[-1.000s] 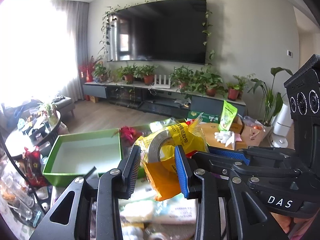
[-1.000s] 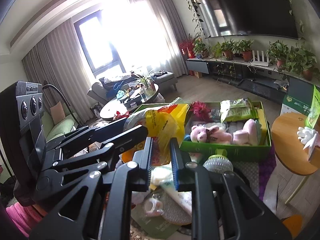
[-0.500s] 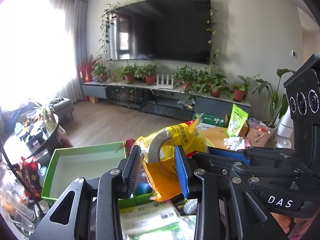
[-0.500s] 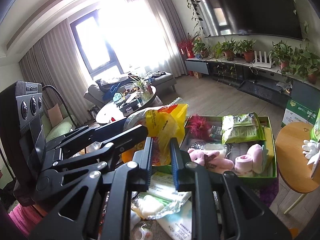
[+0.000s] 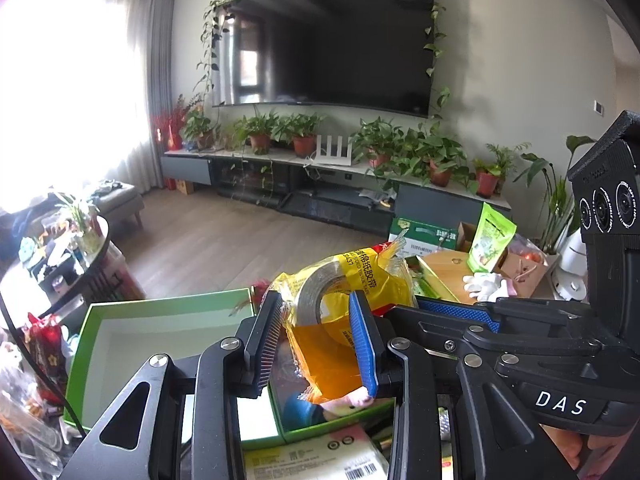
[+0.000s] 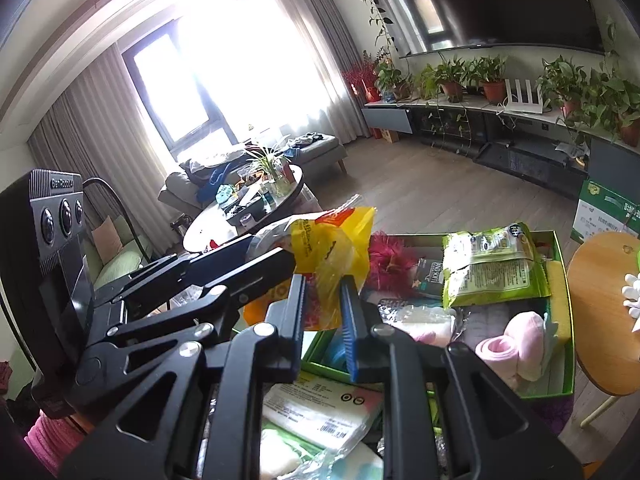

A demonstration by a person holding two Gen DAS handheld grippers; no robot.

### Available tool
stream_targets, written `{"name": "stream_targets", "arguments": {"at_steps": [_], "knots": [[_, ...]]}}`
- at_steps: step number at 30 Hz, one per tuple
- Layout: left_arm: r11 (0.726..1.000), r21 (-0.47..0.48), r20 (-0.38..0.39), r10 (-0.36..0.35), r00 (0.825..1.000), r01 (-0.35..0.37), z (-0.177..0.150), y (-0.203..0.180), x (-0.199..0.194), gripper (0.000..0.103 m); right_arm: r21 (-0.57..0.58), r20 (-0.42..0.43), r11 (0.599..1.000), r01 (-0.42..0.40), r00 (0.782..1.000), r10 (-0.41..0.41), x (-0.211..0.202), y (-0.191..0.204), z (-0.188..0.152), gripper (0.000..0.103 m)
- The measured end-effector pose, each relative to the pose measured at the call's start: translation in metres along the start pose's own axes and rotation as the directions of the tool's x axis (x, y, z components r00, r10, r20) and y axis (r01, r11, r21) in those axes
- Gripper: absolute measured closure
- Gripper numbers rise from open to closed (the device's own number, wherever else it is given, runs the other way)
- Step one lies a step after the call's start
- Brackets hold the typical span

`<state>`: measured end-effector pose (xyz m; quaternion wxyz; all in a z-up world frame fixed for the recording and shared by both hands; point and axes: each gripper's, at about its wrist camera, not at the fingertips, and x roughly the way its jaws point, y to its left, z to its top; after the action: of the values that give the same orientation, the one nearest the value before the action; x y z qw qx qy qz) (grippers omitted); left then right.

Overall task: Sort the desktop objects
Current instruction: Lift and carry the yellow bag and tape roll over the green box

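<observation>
Now both my left gripper (image 5: pixel 316 340) and right gripper (image 6: pixel 323 312), pinching the bagged tape roll (image 5: pixel 340 292) between narrowed jaws, have carried it over the green box (image 6: pixel 560 280), ready for dropping.

Ahead of your left tool, a big dark television (image 5: pixel 328 40) hangs on a pale wall (image 5: pixel 512 60), with trailing vines around its frame. Below it runs a long low cabinet (image 5: pixel 280 184) lined with potted plants (image 5: pixel 416 152). A wooden floor (image 5: pixel 224 236) stretches between you and it. Ahead of your right tool, bright daylight pours through a curtained window (image 6: pixel 240 68) above a grey sofa (image 6: pixel 192 184) and a cluttered round coffee table (image 6: pixel 240 212).
</observation>
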<state>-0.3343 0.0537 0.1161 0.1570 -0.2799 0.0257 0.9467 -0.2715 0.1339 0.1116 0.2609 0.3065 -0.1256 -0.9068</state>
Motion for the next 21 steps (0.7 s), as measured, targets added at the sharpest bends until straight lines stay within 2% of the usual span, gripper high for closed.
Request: {"name": "stream_targets", "arguments": {"at_steps": [21], "knots": [[1.000,-0.009,-0.085,0.000,0.996,-0.001,0.002,0.022,0.070,0.070,0.091,-0.062,0.996,-0.010,0.998,0.015,0.059,-0.041,0.004,0.084]]}}
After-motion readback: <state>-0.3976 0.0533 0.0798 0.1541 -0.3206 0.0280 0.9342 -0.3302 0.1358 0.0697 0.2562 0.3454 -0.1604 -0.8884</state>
